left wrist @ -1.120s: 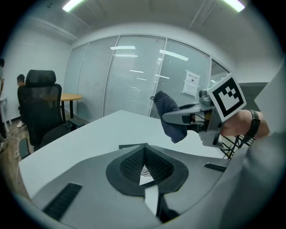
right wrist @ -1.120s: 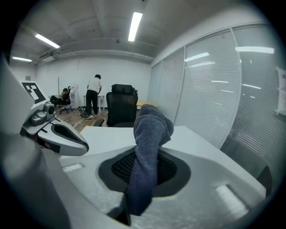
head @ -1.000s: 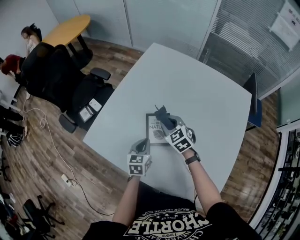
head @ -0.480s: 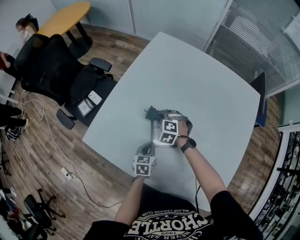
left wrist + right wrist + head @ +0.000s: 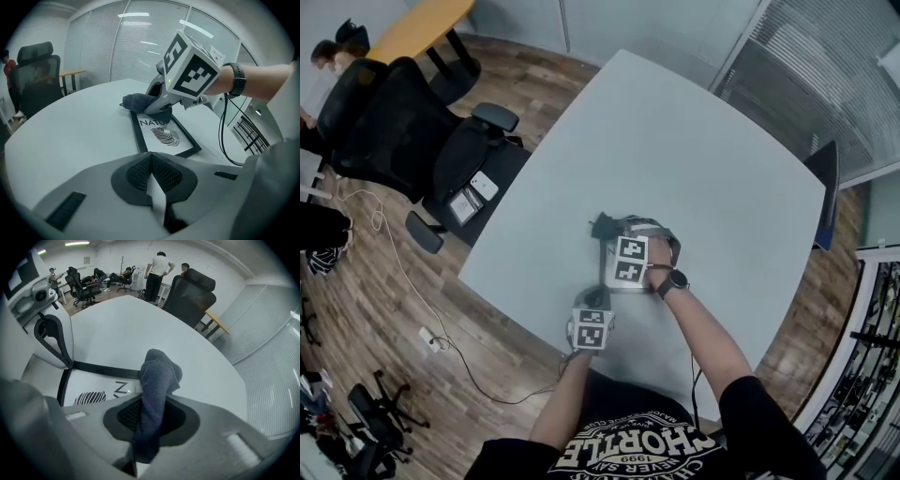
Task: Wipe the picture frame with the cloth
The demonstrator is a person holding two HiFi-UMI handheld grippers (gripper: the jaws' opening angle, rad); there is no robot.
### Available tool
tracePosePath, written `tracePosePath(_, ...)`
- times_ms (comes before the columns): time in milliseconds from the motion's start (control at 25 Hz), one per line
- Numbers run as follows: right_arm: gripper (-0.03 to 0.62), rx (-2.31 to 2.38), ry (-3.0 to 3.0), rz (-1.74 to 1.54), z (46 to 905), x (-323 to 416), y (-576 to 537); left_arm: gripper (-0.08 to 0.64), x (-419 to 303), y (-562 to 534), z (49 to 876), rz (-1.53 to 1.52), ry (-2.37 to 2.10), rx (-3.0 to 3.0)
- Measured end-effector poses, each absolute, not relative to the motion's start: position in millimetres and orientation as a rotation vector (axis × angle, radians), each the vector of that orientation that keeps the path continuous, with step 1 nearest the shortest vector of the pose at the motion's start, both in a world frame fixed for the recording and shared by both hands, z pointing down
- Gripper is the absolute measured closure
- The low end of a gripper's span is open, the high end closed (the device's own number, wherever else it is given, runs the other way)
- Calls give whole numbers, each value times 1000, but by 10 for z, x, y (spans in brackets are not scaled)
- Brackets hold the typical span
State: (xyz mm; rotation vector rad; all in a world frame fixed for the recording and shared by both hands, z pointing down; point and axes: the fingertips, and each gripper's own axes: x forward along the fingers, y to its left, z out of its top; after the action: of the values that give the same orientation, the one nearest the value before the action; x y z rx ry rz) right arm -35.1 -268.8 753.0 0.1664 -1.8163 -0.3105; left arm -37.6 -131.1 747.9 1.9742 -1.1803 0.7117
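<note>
The picture frame [image 5: 611, 274] is black with a white print; it lies flat on the grey table [image 5: 703, 159]. In the left gripper view the picture frame [image 5: 164, 137] shows the word NATURE and a leaf print. My right gripper [image 5: 613, 236] is shut on a dark blue-grey cloth [image 5: 602, 228], whose free end rests at the frame's far left corner. The cloth [image 5: 158, 376] hangs out between the jaws over the frame's top edge [image 5: 101, 367]. My left gripper [image 5: 592, 298] is shut with nothing in it, just short of the frame's near edge.
A black office chair [image 5: 412, 131] stands left of the table, with a wooden table [image 5: 422, 28] beyond it. A dark chair [image 5: 823, 183] is at the table's right edge. Cables [image 5: 422, 328] lie on the wood floor. People [image 5: 157, 268] stand far off.
My right gripper has swung left with the cloth, from the frame's top middle to its far left corner. The left gripper has stayed near the frame's near edge.
</note>
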Motion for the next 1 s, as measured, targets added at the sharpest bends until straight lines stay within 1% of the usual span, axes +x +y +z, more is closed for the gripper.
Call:
tracePosePath(480, 518, 286, -1725, -267, 7503, 493, -2698, 555, -375, -1304, 7513, 718, -1238, 1940)
tracePosePath(760, 518, 303, -1731, -259, 7467, 459, -2680, 555, -399, -1307, 7565, 731, -1272, 1939)
tracePosePath(1000, 517, 288, -1869, -250, 7309, -146, -2562, 555, -395, -1307, 7563, 700, -1268, 1940)
